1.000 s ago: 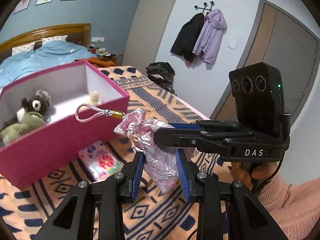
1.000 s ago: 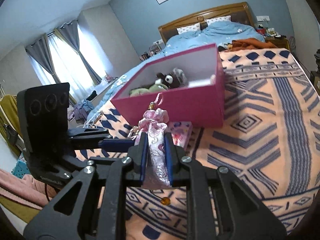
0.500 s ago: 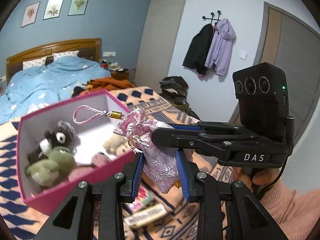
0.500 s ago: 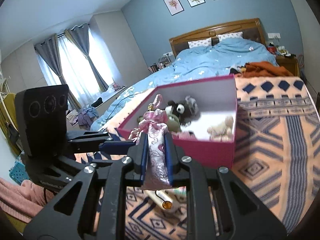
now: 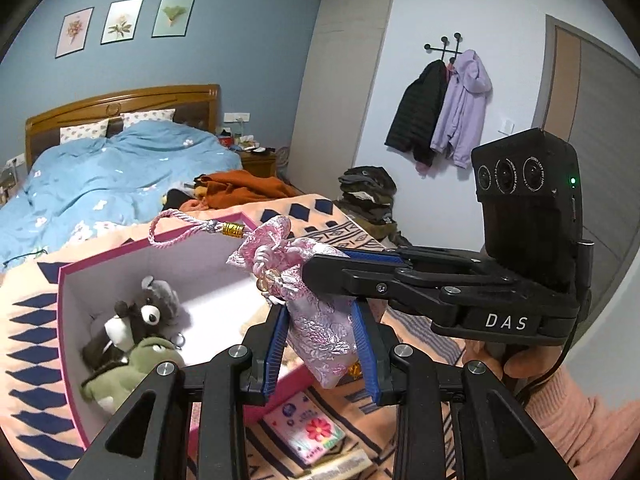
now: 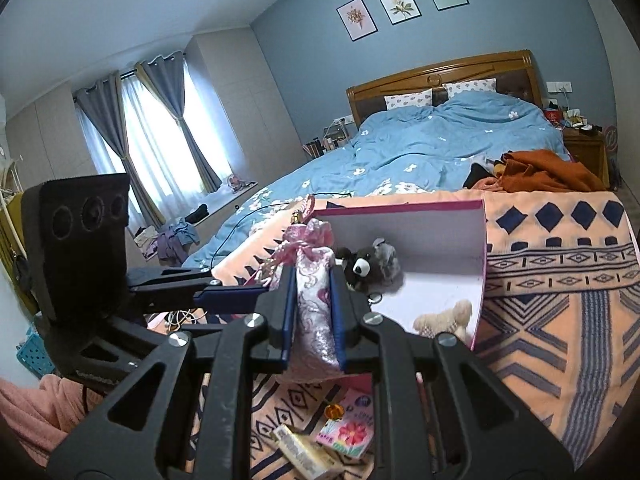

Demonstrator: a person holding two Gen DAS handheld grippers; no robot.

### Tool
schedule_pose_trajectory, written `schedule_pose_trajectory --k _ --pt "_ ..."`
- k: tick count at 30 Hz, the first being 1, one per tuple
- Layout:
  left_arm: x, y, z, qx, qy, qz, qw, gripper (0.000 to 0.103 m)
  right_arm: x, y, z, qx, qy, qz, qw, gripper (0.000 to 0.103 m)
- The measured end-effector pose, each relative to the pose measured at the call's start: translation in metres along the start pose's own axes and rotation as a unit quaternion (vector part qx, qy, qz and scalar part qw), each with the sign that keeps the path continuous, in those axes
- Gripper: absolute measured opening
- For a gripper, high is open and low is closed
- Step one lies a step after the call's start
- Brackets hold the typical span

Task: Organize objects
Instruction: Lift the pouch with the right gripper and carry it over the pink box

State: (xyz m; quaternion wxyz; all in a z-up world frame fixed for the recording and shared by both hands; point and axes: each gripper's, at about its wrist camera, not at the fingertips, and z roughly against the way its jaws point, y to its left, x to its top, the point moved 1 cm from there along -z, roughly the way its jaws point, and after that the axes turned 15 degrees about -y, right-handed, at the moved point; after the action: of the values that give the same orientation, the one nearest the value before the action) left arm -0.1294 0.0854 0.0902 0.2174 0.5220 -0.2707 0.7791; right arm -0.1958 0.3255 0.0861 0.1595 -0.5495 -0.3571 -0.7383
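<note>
A pink brocade drawstring pouch (image 5: 320,332) (image 6: 314,304) hangs in the air, gripped from two sides. My left gripper (image 5: 320,320) is shut on its body between blue pads. My right gripper (image 6: 312,280) is shut on it too, and reaches in from the right (image 5: 316,266) in the left wrist view. The pouch's cord loop with its gold ferrule (image 5: 233,231) sticks out to the left. Just behind and below stands an open pink box (image 5: 64,280) (image 6: 440,240) holding a grey plush bear (image 5: 148,312) (image 6: 368,266), a green plush (image 5: 132,368) and a cream plush (image 6: 444,318).
The box stands on a patterned peach and blue blanket (image 6: 560,320). Under the grippers lie a small flowered packet (image 5: 308,432) (image 6: 348,432) and a yellowish carton (image 6: 304,452). A blue duvet (image 6: 420,152) and an orange cloth (image 6: 540,172) lie further back. A hand in a pink sleeve (image 5: 568,412) holds the right gripper.
Both grippers have risen with the pouch and moved toward the box. The box's inside now shows from above, and the pouch hangs at its near wall.
</note>
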Motion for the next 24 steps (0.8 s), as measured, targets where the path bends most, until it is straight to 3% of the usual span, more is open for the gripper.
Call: schedule_pose_trajectory --k 24 --pt "0.002 0.04 -0.059 0.028 0.033 0.027 0.9987 0.032 0.004 -0.045 -0.049 -0.041 0.016 -0.014 0.999 0.019"
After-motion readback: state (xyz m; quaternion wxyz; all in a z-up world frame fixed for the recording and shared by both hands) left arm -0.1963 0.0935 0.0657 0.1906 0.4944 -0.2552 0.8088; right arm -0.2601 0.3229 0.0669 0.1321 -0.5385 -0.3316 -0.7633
